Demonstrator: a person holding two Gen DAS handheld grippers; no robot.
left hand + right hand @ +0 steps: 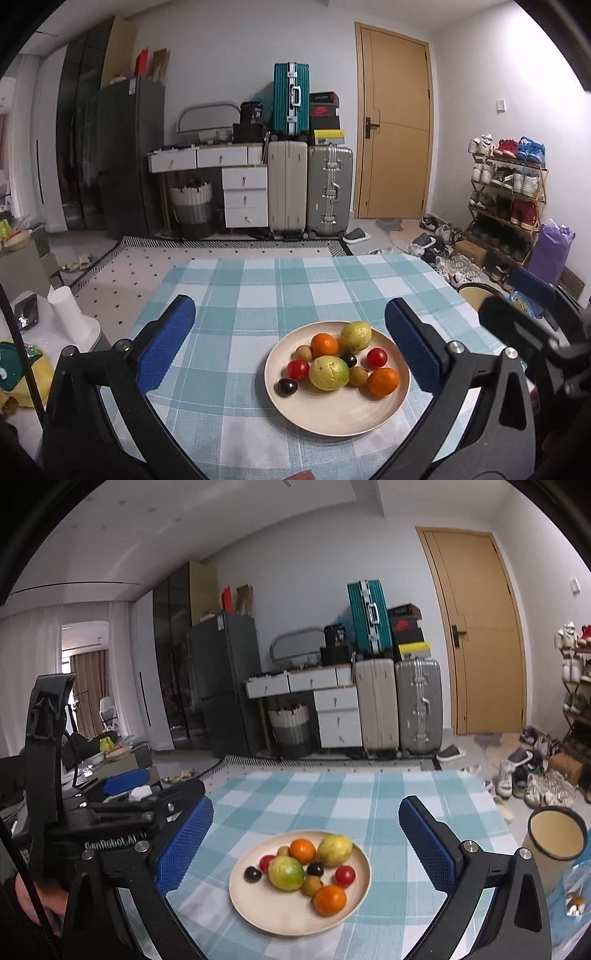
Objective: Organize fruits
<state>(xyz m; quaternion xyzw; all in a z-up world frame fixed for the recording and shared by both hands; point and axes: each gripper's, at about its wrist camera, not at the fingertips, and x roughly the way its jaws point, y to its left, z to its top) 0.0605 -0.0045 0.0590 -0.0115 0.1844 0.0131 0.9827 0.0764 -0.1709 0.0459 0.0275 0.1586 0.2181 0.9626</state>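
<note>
Both claws hang released and empty above the table, the left gripper (290, 347) and right gripper (306, 840) spread wide, likely because nothing is left to carry. Just beyond them, the plate (332, 417) holds every fruit: an orange (383, 381) at 4 o'clock, a guava (328, 373) at centre, another guava (355, 336) at 12. Gathering them there looks like the tidy end. Farther off at 12, suitcases (310, 188) line the wall.
</note>
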